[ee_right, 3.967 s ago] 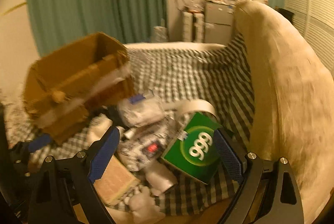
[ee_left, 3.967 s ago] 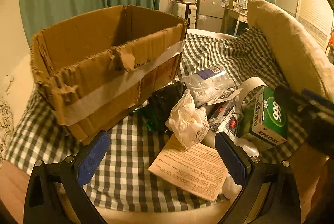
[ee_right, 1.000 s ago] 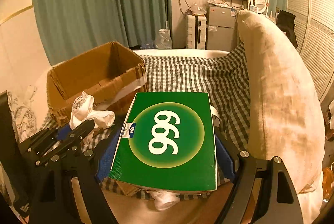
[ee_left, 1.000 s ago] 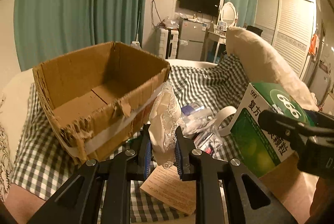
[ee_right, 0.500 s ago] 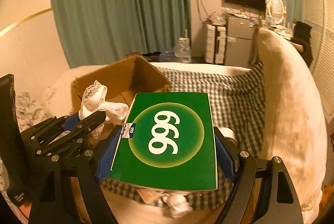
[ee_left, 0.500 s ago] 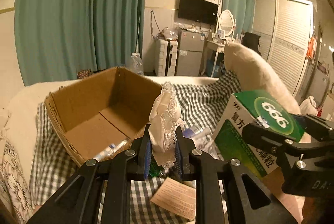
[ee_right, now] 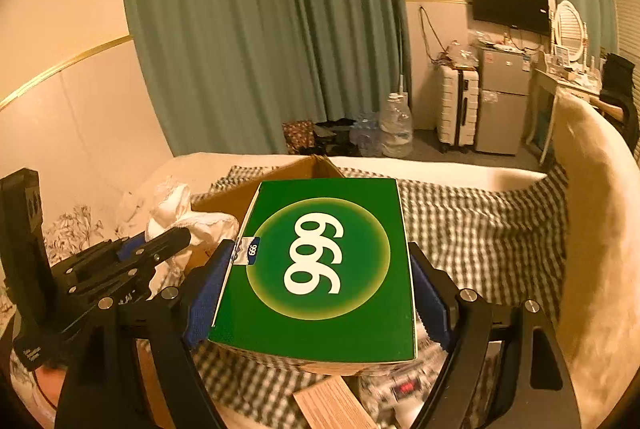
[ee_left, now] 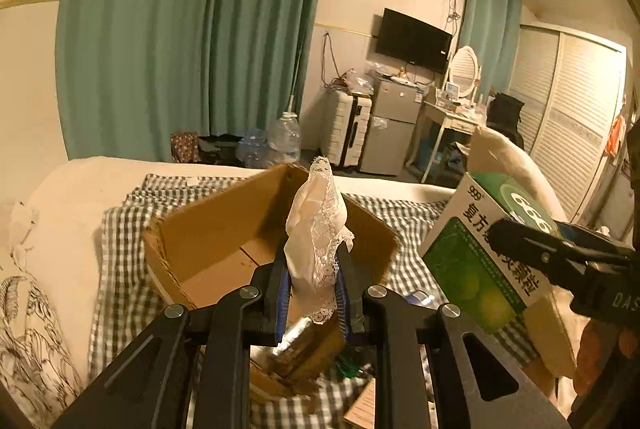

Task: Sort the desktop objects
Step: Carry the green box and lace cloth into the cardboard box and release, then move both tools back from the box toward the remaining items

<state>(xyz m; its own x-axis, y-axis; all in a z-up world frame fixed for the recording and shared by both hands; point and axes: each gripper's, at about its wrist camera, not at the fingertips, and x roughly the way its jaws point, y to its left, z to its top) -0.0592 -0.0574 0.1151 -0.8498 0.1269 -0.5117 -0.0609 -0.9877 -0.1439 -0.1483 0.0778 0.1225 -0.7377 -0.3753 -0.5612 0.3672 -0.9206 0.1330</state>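
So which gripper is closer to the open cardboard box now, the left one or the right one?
Left. The left gripper, shut on the white lace cloth, is over the cardboard box. The right gripper, holding the green 999 box, is off to the box's side.

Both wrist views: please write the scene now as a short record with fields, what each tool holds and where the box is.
left tool: shut on white lace cloth, cloth stands upright between the pads
right tool: shut on green 999 carton, gripped by its two sides
cardboard box: open top, on the checked cloth, beyond both tools
box contents: a silvery packet near the front wall
loose items: paper sheet under the carton
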